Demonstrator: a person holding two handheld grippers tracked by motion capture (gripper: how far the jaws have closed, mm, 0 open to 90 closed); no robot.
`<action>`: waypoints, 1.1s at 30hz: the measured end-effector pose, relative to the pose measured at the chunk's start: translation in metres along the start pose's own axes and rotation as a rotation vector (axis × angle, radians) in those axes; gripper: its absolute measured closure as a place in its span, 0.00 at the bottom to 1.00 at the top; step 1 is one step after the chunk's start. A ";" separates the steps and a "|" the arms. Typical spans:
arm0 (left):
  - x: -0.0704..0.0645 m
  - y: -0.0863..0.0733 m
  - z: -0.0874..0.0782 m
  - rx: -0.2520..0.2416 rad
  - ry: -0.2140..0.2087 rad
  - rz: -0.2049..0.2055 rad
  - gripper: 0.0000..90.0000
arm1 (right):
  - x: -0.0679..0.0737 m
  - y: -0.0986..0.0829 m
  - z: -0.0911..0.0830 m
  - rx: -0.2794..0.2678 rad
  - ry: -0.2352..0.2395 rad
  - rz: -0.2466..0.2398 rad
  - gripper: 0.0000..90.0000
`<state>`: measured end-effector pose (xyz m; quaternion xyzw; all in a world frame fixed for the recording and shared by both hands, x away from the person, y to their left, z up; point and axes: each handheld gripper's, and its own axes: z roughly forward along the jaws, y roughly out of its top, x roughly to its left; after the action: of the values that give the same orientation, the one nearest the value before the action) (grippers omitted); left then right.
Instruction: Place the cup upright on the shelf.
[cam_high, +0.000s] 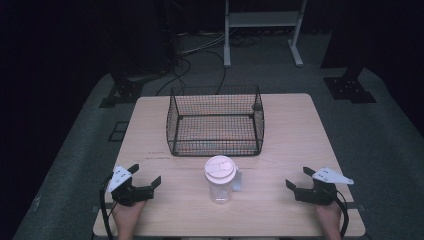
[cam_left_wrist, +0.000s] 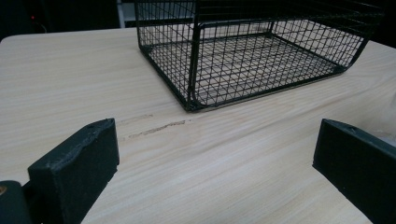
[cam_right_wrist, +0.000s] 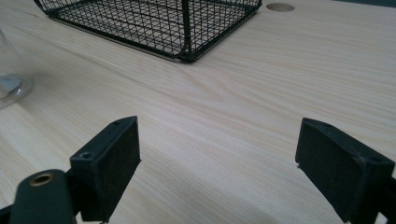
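A clear plastic cup with a white lid stands upright on the wooden table, near the front middle. Behind it sits an empty black wire basket. My left gripper rests at the front left, open, nothing between its jaws. My right gripper rests at the front right, also open and empty. The basket's near corner appears in the left gripper view, and another corner in the right gripper view. The cup's clear base lies at that view's left edge.
A round hole is set in the table top beyond the basket. Dark stand feet and a white frame with cables stand on the grey floor behind the table.
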<state>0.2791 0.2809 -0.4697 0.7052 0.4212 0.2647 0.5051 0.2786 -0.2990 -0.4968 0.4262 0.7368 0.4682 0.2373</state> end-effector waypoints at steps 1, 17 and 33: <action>-0.002 0.000 0.001 0.012 0.005 0.010 0.00 | 0.000 0.000 0.000 -0.002 0.002 0.004 0.14; -0.027 0.019 0.008 0.000 -0.031 0.130 0.00 | 0.001 0.000 0.001 0.006 -0.003 -0.003 0.14; -0.050 0.053 0.013 -0.023 -0.133 0.213 0.00 | 0.001 0.000 0.001 0.010 -0.009 -0.007 0.14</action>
<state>0.2817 0.2239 -0.4219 0.7561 0.3063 0.2747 0.5090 0.2784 -0.2976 -0.4968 0.4269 0.7396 0.4616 0.2402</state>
